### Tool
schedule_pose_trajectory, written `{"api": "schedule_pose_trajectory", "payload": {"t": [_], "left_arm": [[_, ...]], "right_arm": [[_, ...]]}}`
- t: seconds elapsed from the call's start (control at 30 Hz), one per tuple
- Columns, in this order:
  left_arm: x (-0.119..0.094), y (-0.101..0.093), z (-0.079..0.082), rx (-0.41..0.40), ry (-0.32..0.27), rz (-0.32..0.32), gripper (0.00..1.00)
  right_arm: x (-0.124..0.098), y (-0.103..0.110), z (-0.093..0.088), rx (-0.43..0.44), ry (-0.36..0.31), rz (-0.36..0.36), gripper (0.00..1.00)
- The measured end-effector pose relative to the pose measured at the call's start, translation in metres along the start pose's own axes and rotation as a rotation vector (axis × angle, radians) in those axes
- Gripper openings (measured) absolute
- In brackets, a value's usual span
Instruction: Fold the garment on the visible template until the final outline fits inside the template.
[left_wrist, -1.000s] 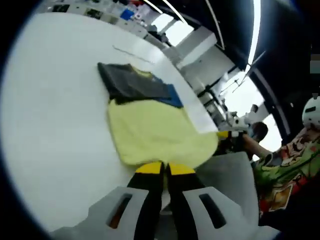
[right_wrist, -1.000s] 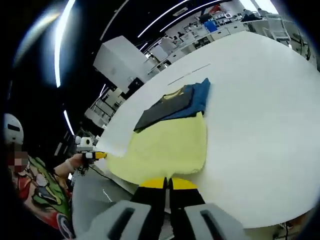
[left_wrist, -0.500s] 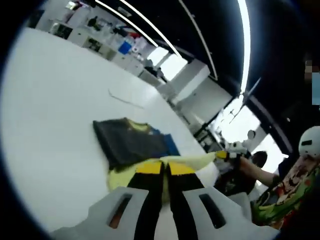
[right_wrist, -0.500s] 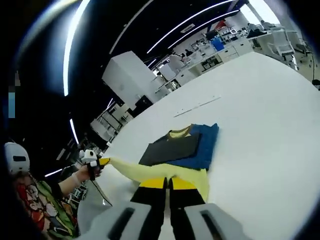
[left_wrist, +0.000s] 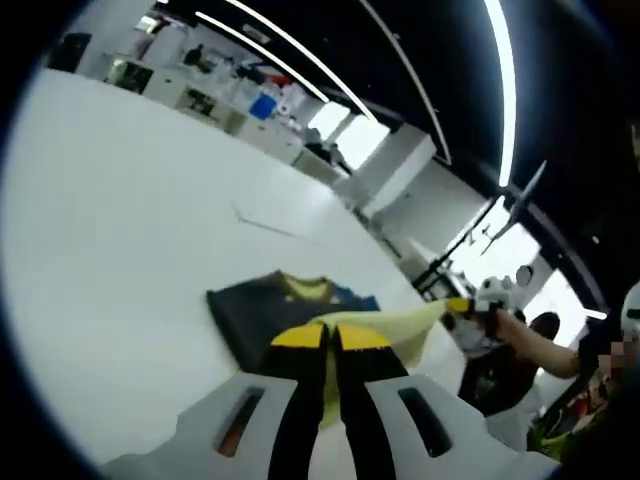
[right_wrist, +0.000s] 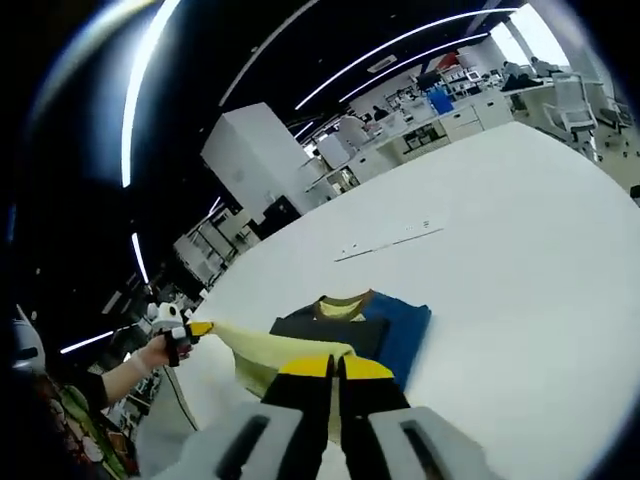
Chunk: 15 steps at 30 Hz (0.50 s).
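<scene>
One garment (right_wrist: 345, 335) is counted on one white table (right_wrist: 520, 230), and two grippers, left gripper (left_wrist: 330, 336) and right gripper (right_wrist: 337, 366), are seen.

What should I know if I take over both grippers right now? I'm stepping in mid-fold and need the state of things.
Left gripper: jaws shut on the yellow hem of the garment, lifted off the white table.
Right gripper: jaws shut on the other hem corner, lifted the same way.
Garment: collar end lies flat on the table, dark and blue panels showing; the yellow part hangs between the two grippers above it.
Done: hem picked up and carried toward the collar.
Left: lay the yellow part down over the dark part, release, then check the outline; I cannot make out the template from here.
</scene>
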<state>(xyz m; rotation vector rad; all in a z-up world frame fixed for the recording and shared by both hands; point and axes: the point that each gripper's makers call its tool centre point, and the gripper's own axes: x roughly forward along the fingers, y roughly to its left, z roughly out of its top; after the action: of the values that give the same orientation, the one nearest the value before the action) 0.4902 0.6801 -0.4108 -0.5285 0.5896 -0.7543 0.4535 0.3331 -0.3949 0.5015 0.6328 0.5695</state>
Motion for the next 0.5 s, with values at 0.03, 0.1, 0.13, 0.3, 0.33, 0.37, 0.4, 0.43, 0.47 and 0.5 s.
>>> {"api": "schedule_pose_trajectory", "payload": {"t": [0.03,0.1,0.13,0.3,0.33,0.37,0.4,0.43,0.47,0.5], "left_arm": [[0.003,0.002,0.001,-0.006,-0.003,-0.001,0.0],[0.011,0.01,0.004,-0.006,-0.001,0.014,0.0],[0.015,0.012,0.004,-0.005,0.002,0.019,0.0],[0.028,0.025,0.008,-0.021,0.001,0.041,0.0],[0.031,0.027,0.008,-0.027,0.001,0.051,0.0],[0.033,0.028,0.008,-0.03,-0.002,0.055,0.0],[0.035,0.031,0.008,-0.035,-0.004,0.061,0.0],[0.038,0.035,0.008,-0.044,-0.001,0.07,0.0],[0.04,0.037,0.008,-0.046,0.0,0.074,0.0],[0.042,0.041,0.007,-0.049,0.0,0.082,0.0]], "right_arm": [[0.003,-0.003,0.002,0.0,0.001,-0.005,0.0],[0.011,-0.008,0.006,-0.011,0.008,-0.013,0.0],[0.015,-0.012,0.009,-0.007,0.01,-0.022,0.0],[0.033,-0.026,0.024,-0.008,0.01,-0.032,0.0],[0.035,-0.028,0.026,-0.007,0.008,-0.032,0.0],[0.039,-0.031,0.028,0.0,0.007,-0.033,0.0],[0.042,-0.034,0.029,-0.001,0.007,-0.035,0.0],[0.045,-0.035,0.029,-0.002,0.009,-0.038,0.0],[0.048,-0.038,0.03,-0.003,0.01,-0.041,0.0],[0.051,-0.04,0.03,-0.004,0.01,-0.043,0.0]]}}
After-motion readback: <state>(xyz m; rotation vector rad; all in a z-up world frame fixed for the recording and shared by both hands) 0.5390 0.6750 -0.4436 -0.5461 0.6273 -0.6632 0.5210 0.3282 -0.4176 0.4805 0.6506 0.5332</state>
